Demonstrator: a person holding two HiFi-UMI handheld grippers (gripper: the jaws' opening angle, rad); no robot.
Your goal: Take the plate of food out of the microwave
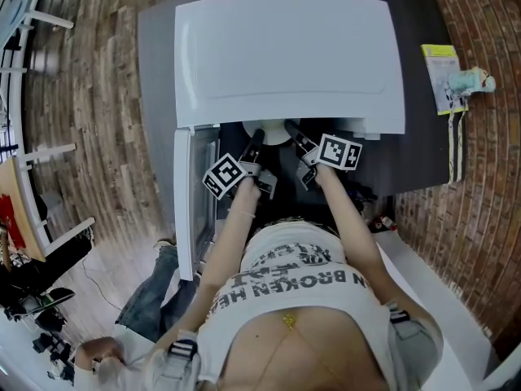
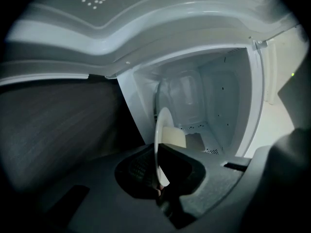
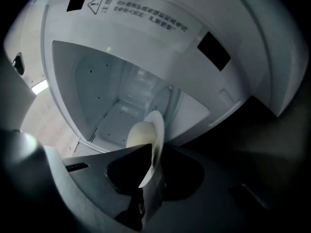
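I am reaching into the white microwave [image 1: 285, 55], its door [image 1: 186, 206] swung wide at its left, its smooth cavity walls standing clear of the thin white plate [image 2: 159, 147]. My left tool [image 2: 158, 188] and right tool [image 3: 146, 191] are each clamping the plate's rim, with pale food [image 2: 173, 137] on it, just inside the microwave's mouth.

Head view: bright, even light; edges bend.
Gripper views: dim, black vignetted corners; microwave [image 2: 194, 96] interior pale, near foreground shadowed.
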